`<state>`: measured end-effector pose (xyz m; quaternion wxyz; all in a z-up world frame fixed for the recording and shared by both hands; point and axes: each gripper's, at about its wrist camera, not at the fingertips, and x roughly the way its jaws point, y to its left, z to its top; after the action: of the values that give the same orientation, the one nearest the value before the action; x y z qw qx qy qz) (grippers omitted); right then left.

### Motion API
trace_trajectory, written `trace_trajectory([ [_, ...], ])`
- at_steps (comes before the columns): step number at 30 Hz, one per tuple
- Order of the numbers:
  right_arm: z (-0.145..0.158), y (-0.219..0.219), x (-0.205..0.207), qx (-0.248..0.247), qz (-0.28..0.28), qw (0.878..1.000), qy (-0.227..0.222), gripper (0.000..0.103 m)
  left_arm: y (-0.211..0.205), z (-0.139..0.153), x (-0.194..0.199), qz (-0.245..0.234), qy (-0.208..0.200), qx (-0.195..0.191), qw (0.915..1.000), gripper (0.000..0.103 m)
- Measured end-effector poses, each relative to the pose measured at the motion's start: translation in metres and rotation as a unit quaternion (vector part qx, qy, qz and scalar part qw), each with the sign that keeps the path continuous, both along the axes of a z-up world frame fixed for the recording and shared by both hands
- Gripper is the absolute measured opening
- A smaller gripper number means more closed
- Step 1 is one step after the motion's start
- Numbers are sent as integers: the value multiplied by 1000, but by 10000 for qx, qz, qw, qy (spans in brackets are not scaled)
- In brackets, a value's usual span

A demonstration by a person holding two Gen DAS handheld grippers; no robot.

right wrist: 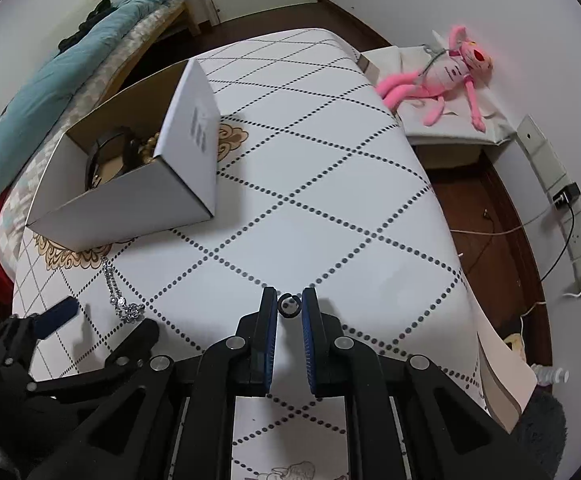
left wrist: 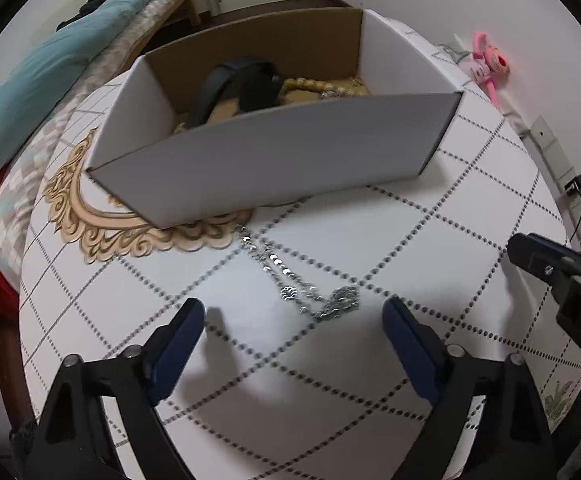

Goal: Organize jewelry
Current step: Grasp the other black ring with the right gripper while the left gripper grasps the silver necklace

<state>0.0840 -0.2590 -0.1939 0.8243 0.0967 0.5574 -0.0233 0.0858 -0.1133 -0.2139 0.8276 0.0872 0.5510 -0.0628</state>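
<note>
We hold a small black ring (right wrist: pixel 289 306) pinched between the blue-padded fingertips of our right gripper (right wrist: pixel 289 307), while our left gripper (left wrist: pixel 293 314) stands spread wide just short of the silver chain necklace (left wrist: pixel 314 296) lying on the white dotted tablecloth (left wrist: pixel 430 240) near the white cardboard box (left wrist: pixel 274 152). The ring sits at the very tips, so a jolt could drop it. The loose chain could slip through or snag as we lift.

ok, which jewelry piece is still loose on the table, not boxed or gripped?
The silver chain. It lies on the tablecloth in front of the box, between the open left gripper's fingers. The ring sits in the right gripper; the beads are boxed.
</note>
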Motion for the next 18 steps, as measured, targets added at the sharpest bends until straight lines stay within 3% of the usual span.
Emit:
trace_trajectory([
  [1,2,-3,-2,12,-13,10000,-7,13,3,-1,6,-6,10,0,10000,88],
  [2,1,-4,-2,35,-35,10000,-21,13,3,-1,8,-12,6,-72,10000,79],
  [3,1,-4,-3,56,-52,10000,-22,13,6,-1,11,-12,1,-180,9998,64],
  [4,1,-5,-2,69,-58,10000,-18,13,8,1,13,-1,3,-363,9993,56],
  [6,1,-6,-2,119,-90,9999,-23,13,6,3,15,-17,-19,-382,9993,27],
  [8,1,-6,-1,154,-109,9998,-28,13,6,4,18,-67,-17,-394,9992,6],
  [18,31,-2,-4,529,-18,9981,-300,13,44,19,7,247,169,-1011,9944,3],
])
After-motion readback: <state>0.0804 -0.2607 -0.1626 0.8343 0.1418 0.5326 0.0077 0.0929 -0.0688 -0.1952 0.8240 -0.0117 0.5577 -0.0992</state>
